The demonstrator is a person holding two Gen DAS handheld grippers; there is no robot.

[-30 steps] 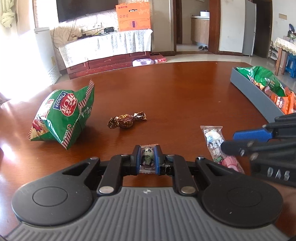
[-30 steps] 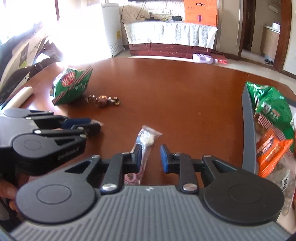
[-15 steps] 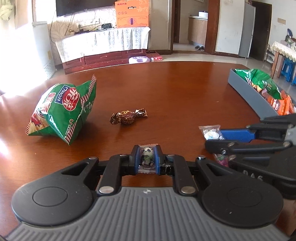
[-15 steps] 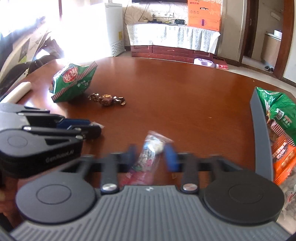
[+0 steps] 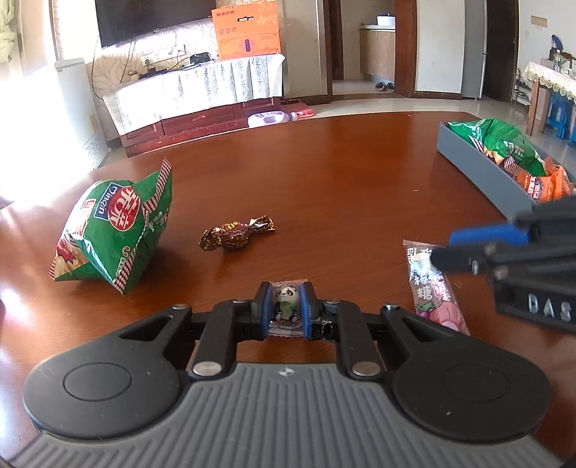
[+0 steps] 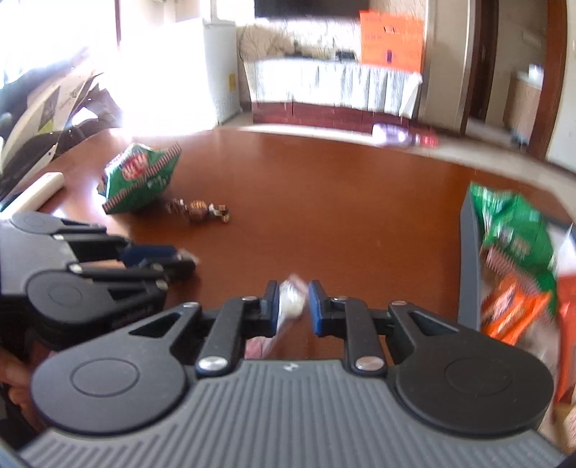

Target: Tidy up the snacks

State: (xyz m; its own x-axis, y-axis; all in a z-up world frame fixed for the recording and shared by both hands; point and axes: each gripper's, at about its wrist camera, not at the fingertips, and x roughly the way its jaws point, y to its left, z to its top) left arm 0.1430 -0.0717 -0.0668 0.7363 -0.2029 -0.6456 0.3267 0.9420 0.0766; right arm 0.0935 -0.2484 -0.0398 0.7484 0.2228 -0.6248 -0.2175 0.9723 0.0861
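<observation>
Lying lengthwise, candy stick [image 5: 433, 288] fore-aft.

Left wrist view: low over the brown table [image 5: 324, 172], close behind its own fingers, facing the far TV cabinet [image 5: 201, 100]. Right wrist view: also low and close, from further right, facing the same cabinet, blurred. Shared by both: green chip bag [image 5: 115, 230] [image 6: 140, 176], brown wrapped candy [image 5: 234, 235] [image 6: 198, 210], grey tray [image 5: 482, 169] [image 6: 469, 266].

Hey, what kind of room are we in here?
Most likely a home living and dining room: a wall television above a cloth-draped cabinet, a polished wooden table, and a doorway to what looks like a kitchen.
</observation>
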